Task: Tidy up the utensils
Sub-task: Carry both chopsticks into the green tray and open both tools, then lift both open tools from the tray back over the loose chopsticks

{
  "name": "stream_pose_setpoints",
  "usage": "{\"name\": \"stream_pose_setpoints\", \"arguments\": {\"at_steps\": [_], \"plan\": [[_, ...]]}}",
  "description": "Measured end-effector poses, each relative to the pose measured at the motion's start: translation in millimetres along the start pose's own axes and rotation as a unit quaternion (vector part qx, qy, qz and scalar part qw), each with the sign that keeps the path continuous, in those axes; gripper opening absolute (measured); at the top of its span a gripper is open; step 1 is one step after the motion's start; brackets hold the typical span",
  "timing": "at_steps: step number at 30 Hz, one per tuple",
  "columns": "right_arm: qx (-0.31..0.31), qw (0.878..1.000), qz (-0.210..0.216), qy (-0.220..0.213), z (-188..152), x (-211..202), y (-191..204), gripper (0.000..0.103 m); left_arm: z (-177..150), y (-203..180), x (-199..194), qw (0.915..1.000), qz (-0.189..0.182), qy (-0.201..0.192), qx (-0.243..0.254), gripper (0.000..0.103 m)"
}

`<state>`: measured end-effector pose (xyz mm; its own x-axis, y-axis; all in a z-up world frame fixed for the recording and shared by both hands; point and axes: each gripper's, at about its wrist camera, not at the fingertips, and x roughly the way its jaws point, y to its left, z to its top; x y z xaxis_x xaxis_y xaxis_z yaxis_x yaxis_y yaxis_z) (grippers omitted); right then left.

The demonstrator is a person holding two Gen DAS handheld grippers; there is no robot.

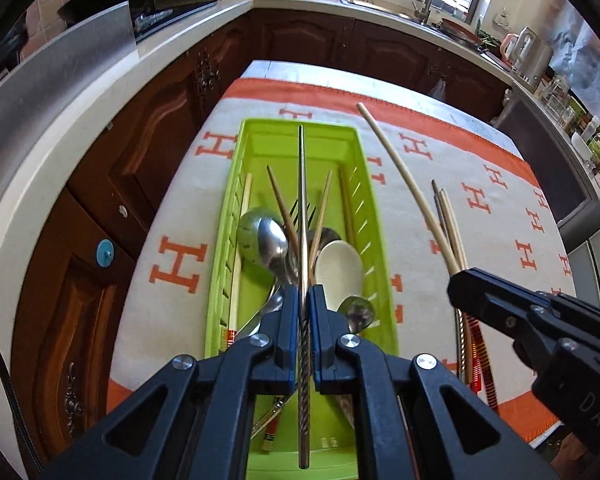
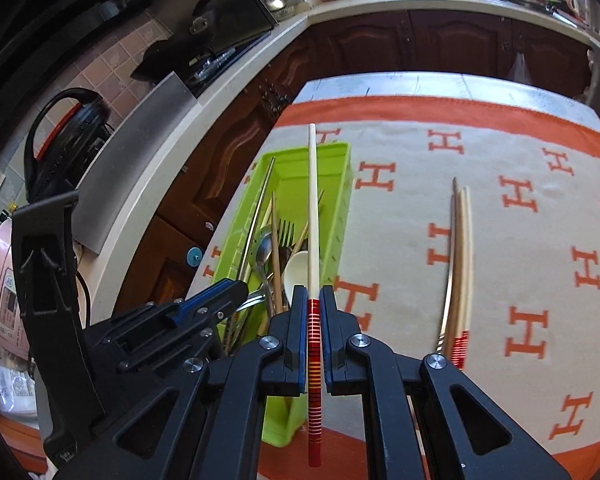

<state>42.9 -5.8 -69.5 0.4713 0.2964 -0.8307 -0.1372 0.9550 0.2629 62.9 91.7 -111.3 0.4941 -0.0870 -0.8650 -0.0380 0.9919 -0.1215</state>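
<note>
**A:** Checking grips. Left gripper point(image 1: 303, 304)?

**B:** Clenched on a metal chopstick point(image 1: 301, 208), twisted-pattern handle end behind the pads. Stick runs straight out over the green tray point(image 1: 380, 216), along its length.

**A:** Right gripper point(image 2: 313, 300)?

**B:** Clamped on a pale chopstick point(image 2: 313, 208) just at its red striped end. It hangs above the tray's right wall, tip pointing at the far end.

**A:** Tray contents?

**B:** Steel spoons point(image 1: 272, 240), white spoon point(image 1: 338, 272), fork point(image 2: 286, 234), several wooden chopsticks point(image 1: 281, 208), all jumbled in one compartment.

**A:** Anything outside it?

**B:** Small bundle of chopsticks point(image 2: 460, 256) lying on the H-pattern cloth point(image 2: 540, 240), well right of the tray. One in it looks metal, the others pale with red striped ends.
</note>
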Motion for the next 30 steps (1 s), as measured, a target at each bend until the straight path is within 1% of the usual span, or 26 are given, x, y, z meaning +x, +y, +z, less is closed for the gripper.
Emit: {"name": "stream_pose_setpoints", "arguments": {"at_steps": [2,7,11,13,15,18,19,21,23,24,25,26,27,30], "plan": [[0.008,1.0,-0.001,0.014,-1.6,13.8,4.2,0.006,-2.1,3.8,7.4,1.0,0.0,0.008,-0.003,0.003],[0.03,0.999,-0.003,0.031,-5.1,36.8,3.1,0.006,-4.0,10.3,21.5,0.9997,-0.007,0.022,-0.011,0.003],[0.039,0.998,0.007,0.041,-6.0,49.0,1.3,0.007,-6.1,12.2,27.0,0.9994,-0.013,0.027,-0.015,0.004],[0.046,0.998,0.012,0.045,-6.6,53.9,0.4,0.008,-7.4,13.0,27.2,0.9995,-0.01,0.026,-0.017,0.004],[0.052,0.997,0.018,0.052,-7.1,58.8,-2.1,0.011,-8.4,14.9,26.3,0.9995,-0.008,0.025,-0.019,0.008],[0.055,0.997,0.017,0.051,-9.3,60.3,-5.6,0.018,-9.8,17.7,22.4,0.9992,-0.019,0.024,-0.026,0.016],[0.055,0.997,0.014,0.049,-9.5,59.6,-6.7,0.02,-10.5,17.6,20.6,0.9992,-0.021,0.023,-0.027,0.02],[0.057,0.997,0.011,0.042,-11.6,55.3,-10.2,0.022,-11.1,17.1,18.4,0.9992,-0.025,0.022,-0.023,0.027],[0.06,0.998,0.008,0.036,-13.1,49.6,-14.3,0.023,-13.2,13.6,14.4,0.9994,-0.025,0.019,-0.018,0.038],[0.062,0.998,0.004,0.032,-13.7,47.2,-17.2,0.024,-14.3,11.7,12.7,0.9995,-0.024,0.017,-0.015,0.042],[0.064,0.998,0.003,0.029,-14.4,44.4,-19.3,0.027,-15.8,9.1,11.0,0.9995,-0.025,0.016,-0.01,0.05],[0.064,0.998,0.001,0.025,-15.0,41.6,-21.4,0.03,-17.5,5.4,8.8,0.9996,-0.023,0.014,-0.005,0.056],[0.063,0.998,-0.003,0.022,-15.8,39.0,-22.5,0.033,-18.4,3.1,7.1,0.9997,-0.022,0.011,-0.001,0.057],[0.055,0.998,-0.012,0.012,-17.9,32.1,-23.2,0.035,-21.2,-4.3,2.1,0.9997,-0.02,0.007,0.013,0.058]]}}
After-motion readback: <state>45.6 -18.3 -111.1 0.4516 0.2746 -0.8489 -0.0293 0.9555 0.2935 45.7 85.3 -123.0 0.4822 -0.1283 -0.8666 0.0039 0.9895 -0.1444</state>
